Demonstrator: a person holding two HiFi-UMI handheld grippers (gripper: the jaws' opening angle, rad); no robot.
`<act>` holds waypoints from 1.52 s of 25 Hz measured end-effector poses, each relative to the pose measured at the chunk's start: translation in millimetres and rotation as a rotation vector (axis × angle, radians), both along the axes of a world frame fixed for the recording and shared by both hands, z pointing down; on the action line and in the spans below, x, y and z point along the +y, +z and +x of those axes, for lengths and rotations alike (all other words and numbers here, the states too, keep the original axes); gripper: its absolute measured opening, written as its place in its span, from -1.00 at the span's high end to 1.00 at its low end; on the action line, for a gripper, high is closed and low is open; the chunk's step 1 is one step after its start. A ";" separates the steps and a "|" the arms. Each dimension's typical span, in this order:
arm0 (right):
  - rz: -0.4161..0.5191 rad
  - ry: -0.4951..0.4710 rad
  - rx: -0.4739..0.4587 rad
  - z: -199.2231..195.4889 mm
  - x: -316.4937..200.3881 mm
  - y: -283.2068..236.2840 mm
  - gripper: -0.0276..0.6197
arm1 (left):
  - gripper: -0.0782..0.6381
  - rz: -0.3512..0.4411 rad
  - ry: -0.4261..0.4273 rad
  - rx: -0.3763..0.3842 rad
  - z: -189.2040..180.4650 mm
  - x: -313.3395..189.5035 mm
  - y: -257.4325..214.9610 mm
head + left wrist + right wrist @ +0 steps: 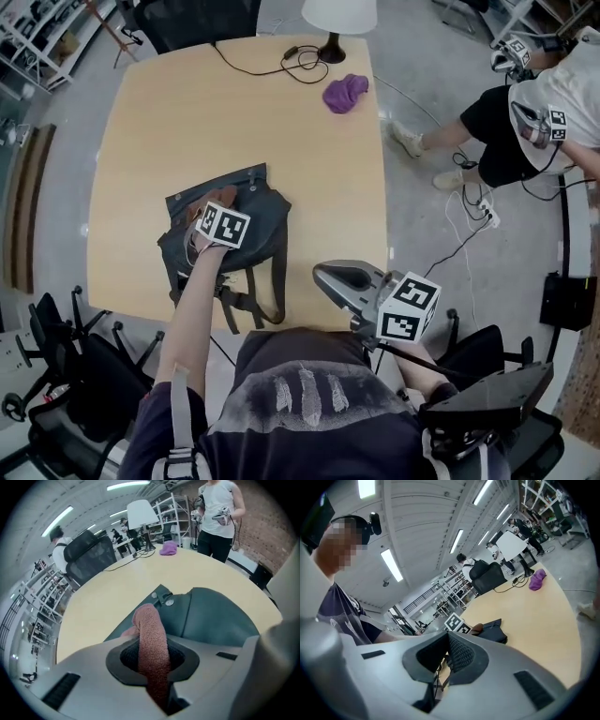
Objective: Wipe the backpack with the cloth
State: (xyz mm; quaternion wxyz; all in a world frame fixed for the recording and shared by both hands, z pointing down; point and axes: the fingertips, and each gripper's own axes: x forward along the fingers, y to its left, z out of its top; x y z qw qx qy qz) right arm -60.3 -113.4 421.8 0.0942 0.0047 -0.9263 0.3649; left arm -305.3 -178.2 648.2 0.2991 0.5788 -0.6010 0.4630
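A dark teal backpack point(251, 225) lies flat near the table's front edge, its straps hanging toward me. My left gripper point(212, 207) rests on its top left part, shut on a reddish-brown cloth point(223, 194). In the left gripper view the cloth point(147, 620) stands pinched between the jaws of the left gripper point(152, 645) and bends down onto the backpack point(220, 616). My right gripper point(345, 278) hovers off the table's front right edge, shut and empty. Its own view shows the right gripper point(448, 643) pointing toward the backpack point(493, 631).
A purple cloth point(345, 92) lies at the far side of the wooden table point(169, 122), beside a lamp base point(331, 52) and a black cable point(272, 64). A person point(525, 122) stands to the right with grippers. Office chairs point(56, 375) sit at the front left.
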 end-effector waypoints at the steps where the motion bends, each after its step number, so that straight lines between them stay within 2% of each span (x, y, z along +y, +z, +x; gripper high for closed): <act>1: -0.001 0.016 0.002 4.4 -1.0 0.3 0.91 | 0.61 0.002 0.013 0.016 5.3 -8.4 -1.3; 4: -0.008 0.070 0.014 20.3 -5.4 4.1 0.91 | 0.61 0.037 -0.017 0.135 22.3 -26.4 -10.5; 6: -0.012 0.100 0.019 30.1 -8.7 6.3 0.91 | 0.61 0.033 -0.004 0.142 30.2 -33.2 -9.6; 9: -0.017 0.133 0.018 42.0 -14.3 8.1 0.91 | 0.61 0.007 0.077 0.132 46.5 -46.4 -6.7; 13: -0.018 0.162 0.023 52.5 -19.1 10.3 0.91 | 0.61 -0.018 0.161 0.191 78.2 -63.0 -7.9; 18: -0.012 0.179 0.026 56.8 -21.3 10.3 0.91 | 0.61 -0.027 0.315 0.255 138.0 -82.5 -17.7; 20: -0.012 0.185 0.027 58.0 -21.0 9.5 0.91 | 0.61 -0.008 0.345 0.354 165.6 -88.4 -24.2; 21: -0.009 0.188 0.028 58.5 -20.8 9.2 0.91 | 0.61 0.020 0.337 0.440 177.9 -93.1 -31.3; 23: -0.003 0.197 0.030 58.9 -21.5 9.0 0.91 | 0.61 0.105 0.261 0.646 190.7 -107.2 -53.2; 24: -0.002 0.202 0.032 58.8 -22.1 9.2 0.91 | 0.61 0.152 0.199 0.730 187.3 -115.8 -64.4; 25: -0.002 0.206 0.035 58.5 -22.7 9.6 0.91 | 0.61 0.192 0.129 0.776 176.5 -124.3 -72.2; 26: -0.002 0.209 0.038 58.0 -23.3 10.2 0.91 | 0.61 0.219 0.063 0.778 159.7 -131.4 -74.6; 28: -0.003 0.212 0.046 55.9 -23.5 11.4 0.91 | 0.61 0.220 -0.034 0.703 120.0 -137.6 -62.0; 31: -0.003 0.204 0.058 48.1 -19.3 11.5 0.91 | 0.61 0.141 -0.102 0.620 80.4 -125.8 -24.8; 34: 0.002 0.192 0.064 36.4 -15.4 9.1 0.91 | 0.61 0.098 -0.071 0.520 61.4 -114.5 -2.5; 36: 0.004 0.188 0.068 31.0 -15.4 7.4 0.91 | 0.61 0.097 -0.018 0.461 60.1 -114.2 0.3; 38: 0.004 0.186 0.075 27.6 -16.1 6.6 0.91 | 0.61 0.091 0.055 0.369 58.6 -113.8 1.1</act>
